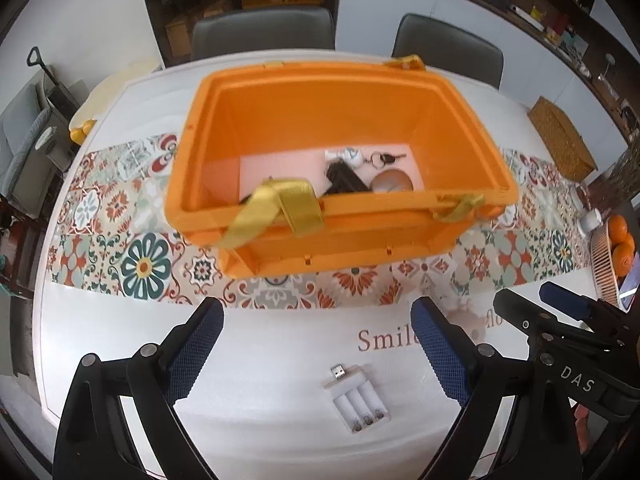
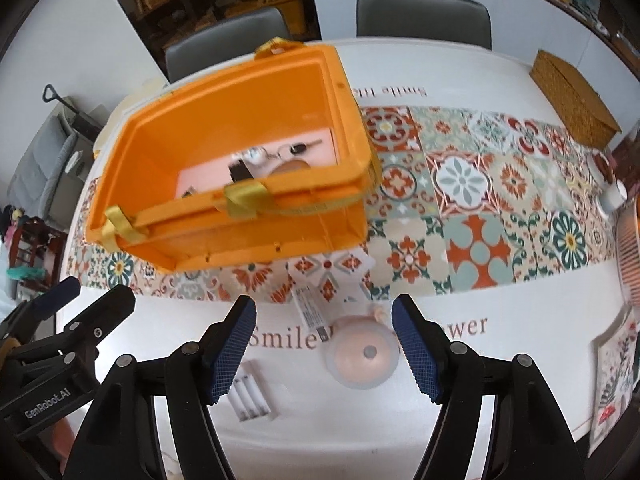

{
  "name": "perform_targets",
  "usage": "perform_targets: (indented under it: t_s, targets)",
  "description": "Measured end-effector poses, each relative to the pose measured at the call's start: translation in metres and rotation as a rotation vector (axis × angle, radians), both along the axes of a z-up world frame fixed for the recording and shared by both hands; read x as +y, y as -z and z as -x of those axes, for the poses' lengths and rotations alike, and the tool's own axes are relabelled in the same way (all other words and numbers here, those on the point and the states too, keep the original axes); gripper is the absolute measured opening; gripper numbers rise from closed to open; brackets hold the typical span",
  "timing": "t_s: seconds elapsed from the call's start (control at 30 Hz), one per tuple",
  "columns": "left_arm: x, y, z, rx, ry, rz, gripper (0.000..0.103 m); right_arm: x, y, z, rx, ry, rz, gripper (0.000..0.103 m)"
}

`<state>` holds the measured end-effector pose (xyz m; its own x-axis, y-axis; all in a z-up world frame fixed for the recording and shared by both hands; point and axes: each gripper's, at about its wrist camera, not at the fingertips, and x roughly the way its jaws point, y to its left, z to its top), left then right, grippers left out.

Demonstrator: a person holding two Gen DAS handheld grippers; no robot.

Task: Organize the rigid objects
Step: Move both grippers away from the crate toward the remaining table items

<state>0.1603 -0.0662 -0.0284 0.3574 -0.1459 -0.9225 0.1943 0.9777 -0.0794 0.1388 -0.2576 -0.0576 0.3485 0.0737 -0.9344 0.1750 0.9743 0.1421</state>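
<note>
Your two loose pieces lie on the white tablecloth (image 1: 280, 420) in front of the orange bin (image 1: 340, 120), which suggests they are the last to go in. The white battery holder (image 1: 356, 404), with three empty slots and a USB plug at one end, sits between the fingers of your left gripper (image 1: 318, 352); its jaws are spread wide and touch nothing. The round pinkish dome (image 2: 364, 356), with a clear rim and a paper tag (image 2: 310, 312) beside it, lies between the fingers of your right gripper (image 2: 324, 344), which are also spread, with the pads clear of it. Both tools point steeply down, one over each piece, so you seem set to pick both up together.

The bin stands open on the patterned runner (image 2: 480, 200), gold straps (image 1: 276, 204) draped over its near rim. Inside, on a pale liner, rest a set of keys (image 1: 386, 158), a dark block, a small white ceramic piece and a round tan lid; other things may be hidden.

The cloth reads "Smile" under your left tool. Your right gripper's body (image 1: 576, 376) shows "DAS"; your left one (image 2: 44, 400) shows "GenRobot.AI". The tag's print is too small to read.
</note>
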Motion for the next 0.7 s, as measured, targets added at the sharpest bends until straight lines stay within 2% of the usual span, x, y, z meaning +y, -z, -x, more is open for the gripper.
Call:
perform_targets:
  t_s: [0.37, 0.7]
  targets:
    - [-0.009, 0.034, -0.003, 0.095, 0.020, -0.031, 0.096, -0.008, 0.035, 0.003, 0.127, 0.027, -0.042, 0.071]
    - [-0.018, 0.059, -0.003, 0.174, 0.050, -0.025, 0.096, -0.009, 0.063, 0.004, 0.218, 0.025, -0.072, 0.074]
